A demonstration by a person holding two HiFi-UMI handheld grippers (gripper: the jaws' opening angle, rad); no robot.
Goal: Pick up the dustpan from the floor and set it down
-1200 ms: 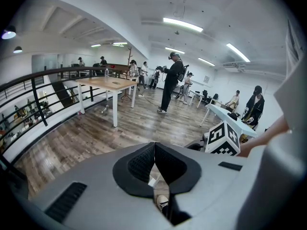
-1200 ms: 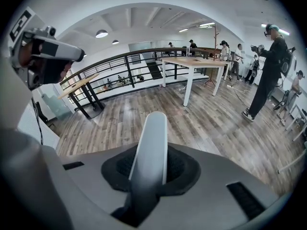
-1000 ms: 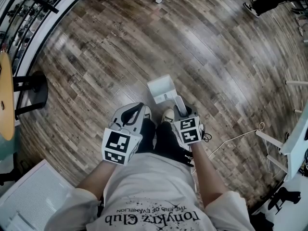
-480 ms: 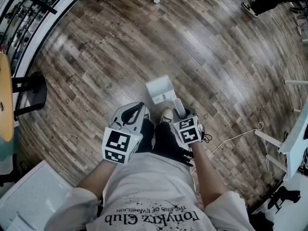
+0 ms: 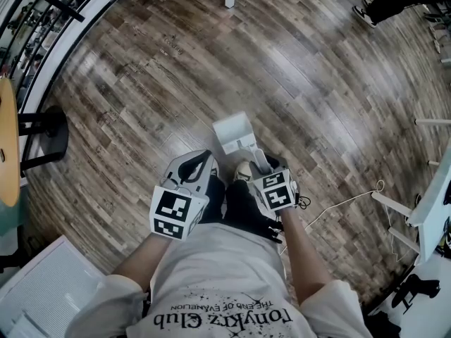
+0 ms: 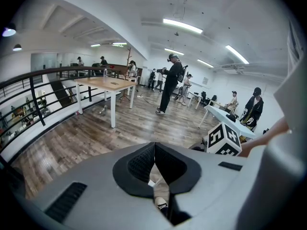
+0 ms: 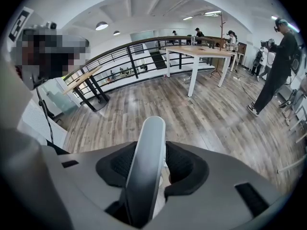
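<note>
A white dustpan (image 5: pixel 232 131) rests on the wooden floor just ahead of the person's shoes, its handle (image 5: pixel 258 156) slanting back toward my right gripper (image 5: pixel 265 165). In the right gripper view the grey handle (image 7: pixel 146 166) runs up between the dark pads (image 7: pixel 184 166), and my right gripper (image 7: pixel 152 165) is opening, with a gap showing beside the handle. My left gripper (image 5: pixel 200 162) hangs over the left shoe, away from the dustpan. In the left gripper view its pads (image 6: pixel 143 163) meet, so the left gripper (image 6: pixel 154 152) is shut with nothing in it.
A yellow round table (image 5: pixel 7 146) and a black stand (image 5: pixel 48 129) are at the left by a curved railing (image 5: pixel 49 27). A white cable (image 5: pixel 338 203) and white furniture legs (image 5: pixel 394 206) lie to the right. Someone's shoe (image 5: pixel 366 11) is far right.
The dustpan has shifted slightly to the left in the head view, and the right gripper has tipped a little with its handle. The left gripper has stayed put.
</note>
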